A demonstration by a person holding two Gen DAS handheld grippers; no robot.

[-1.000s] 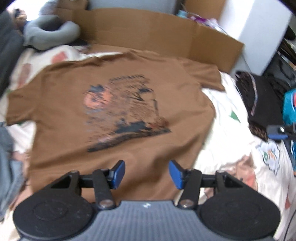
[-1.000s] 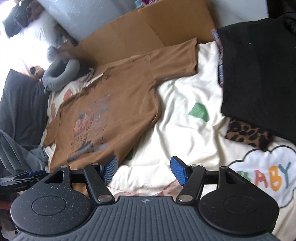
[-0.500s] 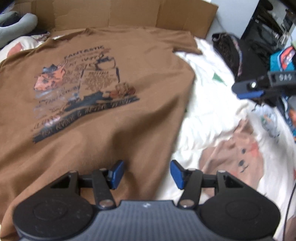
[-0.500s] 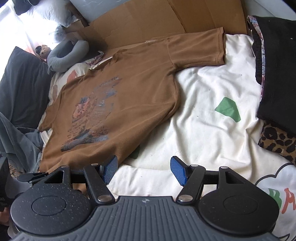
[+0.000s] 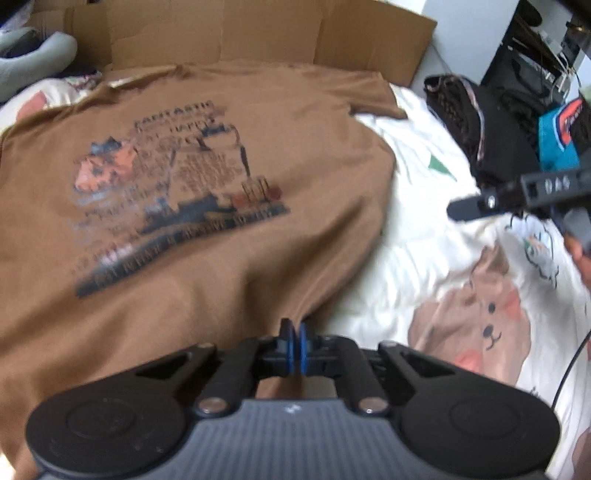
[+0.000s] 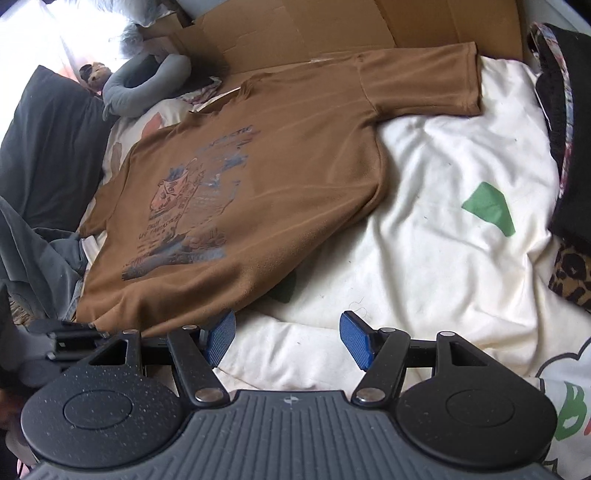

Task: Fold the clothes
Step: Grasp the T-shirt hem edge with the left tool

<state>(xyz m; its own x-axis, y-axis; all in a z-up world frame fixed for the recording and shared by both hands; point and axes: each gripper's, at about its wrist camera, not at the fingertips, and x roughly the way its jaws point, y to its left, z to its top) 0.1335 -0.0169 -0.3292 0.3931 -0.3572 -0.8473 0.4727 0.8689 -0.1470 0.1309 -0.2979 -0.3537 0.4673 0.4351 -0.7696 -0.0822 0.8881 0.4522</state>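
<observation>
Left gripper [image 5: 294, 345] now has its blue pads pressed together on the hem of the brown t-shirt [image 5: 229, 206], near the hem's right corner; 0.5 s ago those pads stood spread just above the same edge, so the clamp is the change. Cloth bunches into a small ridge running up from the pinch, which suggests real fabric between the pads, though the left wrist view is blurred and I can't tell if both layers are caught. Right gripper [image 6: 287, 338] is spread wide, holding nothing, low over the white printed bedsheet [image 6: 443, 177] with its left pad right at the shirt's near hem corner; over the last 1 s it has closed in on that edge. Shirt lies print-up, flat, full length across the bed, right sleeve [image 6: 424, 85] spread out toward the cardboard sheet [image 6: 332, 33] at the far side; no fold visible in it. A pile of dark clothes [image 6: 569, 122] sits well to the right, a grey neck pillow [image 6: 147, 88] at the far left. My read: 1 hem point secured, the other not, so a bottom-up fold looks to be in setup. Risk: lifting on 1 pinch alone would skew the cloth.
</observation>
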